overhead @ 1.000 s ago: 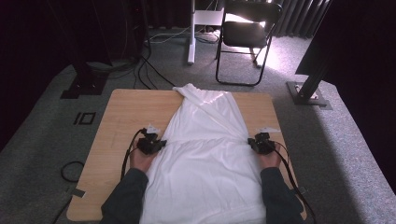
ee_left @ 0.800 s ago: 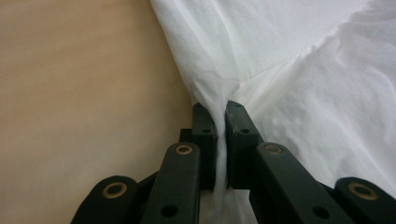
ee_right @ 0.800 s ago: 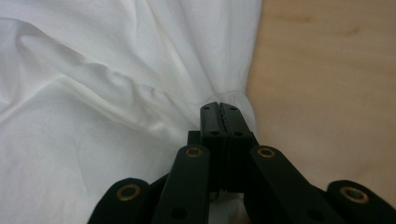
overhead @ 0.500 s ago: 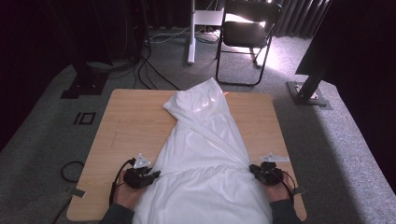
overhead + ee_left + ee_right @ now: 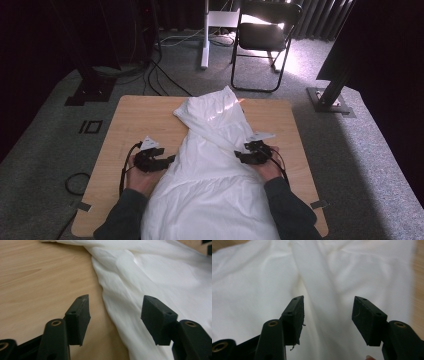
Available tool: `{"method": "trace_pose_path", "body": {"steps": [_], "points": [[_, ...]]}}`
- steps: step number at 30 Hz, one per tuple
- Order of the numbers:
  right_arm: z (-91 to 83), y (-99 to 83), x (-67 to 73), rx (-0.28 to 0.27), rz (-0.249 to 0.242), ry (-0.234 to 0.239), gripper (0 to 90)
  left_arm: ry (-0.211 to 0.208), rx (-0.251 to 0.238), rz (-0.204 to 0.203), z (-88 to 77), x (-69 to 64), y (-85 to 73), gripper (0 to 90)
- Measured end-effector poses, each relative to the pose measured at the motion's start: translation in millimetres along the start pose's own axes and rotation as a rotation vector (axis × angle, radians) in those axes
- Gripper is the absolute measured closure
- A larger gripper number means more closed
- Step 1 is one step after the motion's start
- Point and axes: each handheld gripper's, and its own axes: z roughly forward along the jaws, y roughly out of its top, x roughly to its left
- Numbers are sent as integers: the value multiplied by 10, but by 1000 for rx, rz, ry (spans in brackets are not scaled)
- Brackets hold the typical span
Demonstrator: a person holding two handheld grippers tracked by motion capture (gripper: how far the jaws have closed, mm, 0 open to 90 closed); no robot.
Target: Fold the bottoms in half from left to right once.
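A white garment (image 5: 215, 170) lies lengthwise down the middle of the wooden table (image 5: 130, 120), its far end folded into a point, its near end hanging toward the person. My left gripper (image 5: 170, 160) sits at the cloth's left edge; its jaws have just been opening and stand apart over the cloth's hem (image 5: 117, 315), gripping nothing. My right gripper (image 5: 239, 156) rests at the cloth's right edge. Its jaws have also just been opening, and the white cloth (image 5: 329, 302) lies beyond them, not pinched.
A black folding chair (image 5: 265, 35) and a white post (image 5: 205, 30) stand on the grey carpet beyond the table. Cables (image 5: 160, 80) run at the far left. A dark stand base (image 5: 330, 100) sits at the right. Bare wood flanks the garment.
Both hands pulled back toward the person and came forward again. The garment's far end folded over toward the near side. Both grippers let go of the cloth and their jaws now stand apart.
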Motion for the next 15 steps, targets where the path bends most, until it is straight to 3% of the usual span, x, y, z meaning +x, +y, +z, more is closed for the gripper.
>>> {"method": "trace_pose_path", "body": {"steps": [3,6,7,8,9,11,13,15], "points": [[275,96,72,37,-39,-34,404,2,57,-12,272,27,40,415],[495,149,83,56,-44,-54,418,6,96,-27,484,36,37,409],[528,155,82,58,-45,-51,444,-4,101,-39,540,45,32,409],[567,165,75,66,-53,-43,528,-10,93,-45,553,43,34,412],[577,169,72,69,-60,-49,664,-19,97,-49,559,46,46,446],[551,187,42,55,-50,-63,799,-20,127,-37,561,35,70,640],[431,229,-22,13,-13,-77,863,-13,153,0,551,15,66,852],[245,286,-128,-55,31,-101,870,-17,153,3,527,14,49,900]]}}
